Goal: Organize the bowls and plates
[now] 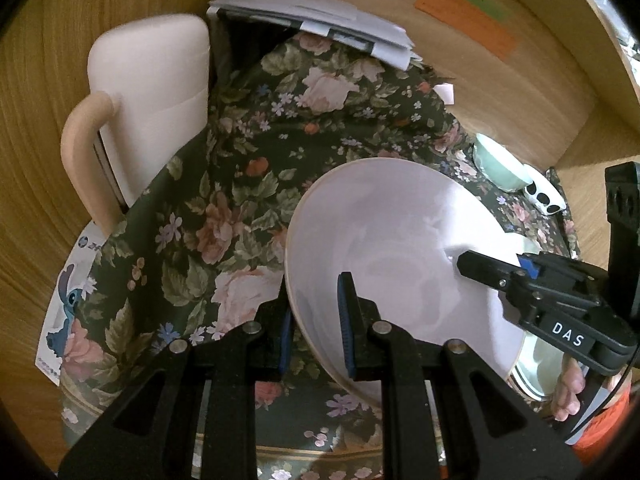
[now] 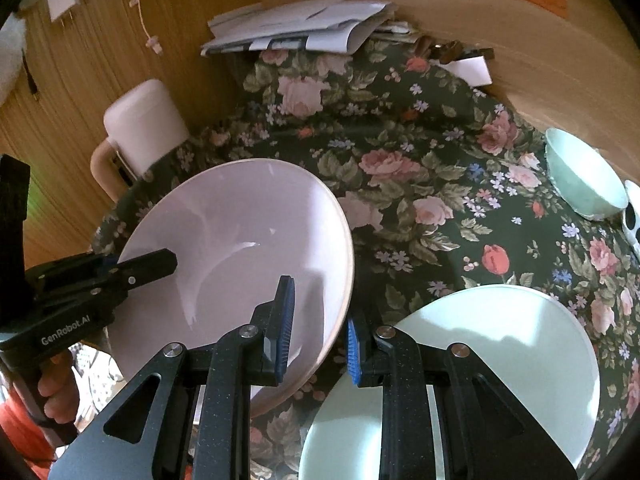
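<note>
Here both tools grip the same large white plate [image 1: 400, 264], one on each side of its rim. In the left wrist view the left tool [image 1: 316, 324] sits at the bottom centre, its blue-padded fingers [image 1: 346, 320] clamped across the plate's near-left edge, one inside and one outside. The right tool [image 1: 492, 272] reaches in from the right edge of that frame, a black finger lying on the plate's inner face. In the right wrist view the right tool [image 2: 320, 328] straddles the plate's right rim [image 2: 348, 280] at the bottom centre, likewise pinched on it, while the left tool [image 2: 144, 268] comes in from the left.

The plate is tilted, over the floral cloth [image 2: 400, 168] that covers the table. A pale green plate [image 2: 500, 352] lies flat at the lower right of the right wrist view, just beside the white one. A pale green bowl [image 2: 580, 184] sits at the right edge, next to a black-spotted white cup [image 2: 632, 224]. A white chair back [image 1: 152, 100] stands at the upper left, and a stack of papers [image 2: 300, 28] lies at the top centre.
</note>
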The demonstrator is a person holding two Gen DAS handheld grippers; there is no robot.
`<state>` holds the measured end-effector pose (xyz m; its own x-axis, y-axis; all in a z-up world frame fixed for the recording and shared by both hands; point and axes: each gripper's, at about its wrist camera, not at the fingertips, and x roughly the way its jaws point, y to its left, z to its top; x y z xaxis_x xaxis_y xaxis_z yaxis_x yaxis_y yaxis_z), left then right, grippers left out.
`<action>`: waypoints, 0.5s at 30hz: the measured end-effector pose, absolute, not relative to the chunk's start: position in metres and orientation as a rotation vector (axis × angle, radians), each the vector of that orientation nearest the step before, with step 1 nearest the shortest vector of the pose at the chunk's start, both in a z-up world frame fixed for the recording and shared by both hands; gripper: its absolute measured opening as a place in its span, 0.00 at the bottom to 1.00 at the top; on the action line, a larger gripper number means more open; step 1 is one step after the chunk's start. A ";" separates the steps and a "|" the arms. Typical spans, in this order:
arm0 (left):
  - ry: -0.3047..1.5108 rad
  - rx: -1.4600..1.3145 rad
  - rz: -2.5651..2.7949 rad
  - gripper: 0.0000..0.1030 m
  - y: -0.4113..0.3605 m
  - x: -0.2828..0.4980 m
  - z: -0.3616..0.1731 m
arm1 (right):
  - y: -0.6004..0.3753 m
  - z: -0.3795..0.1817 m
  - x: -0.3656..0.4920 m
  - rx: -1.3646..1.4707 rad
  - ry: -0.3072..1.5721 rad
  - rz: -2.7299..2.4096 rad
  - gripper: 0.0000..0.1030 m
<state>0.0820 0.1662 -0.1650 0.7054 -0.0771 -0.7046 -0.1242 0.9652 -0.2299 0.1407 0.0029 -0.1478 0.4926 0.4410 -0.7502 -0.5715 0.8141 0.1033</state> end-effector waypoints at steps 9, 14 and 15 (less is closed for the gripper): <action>0.761 -0.198 0.026 0.21 0.159 0.081 -0.170 | 0.003 -0.153 0.140 -0.204 0.877 0.615 0.23; 0.751 -0.189 0.030 0.30 0.159 0.079 -0.165 | -0.008 -0.145 0.137 -0.193 0.842 0.613 0.23; 0.744 -0.184 0.036 0.34 0.158 0.078 -0.163 | -0.009 -0.143 0.136 -0.191 0.834 0.612 0.23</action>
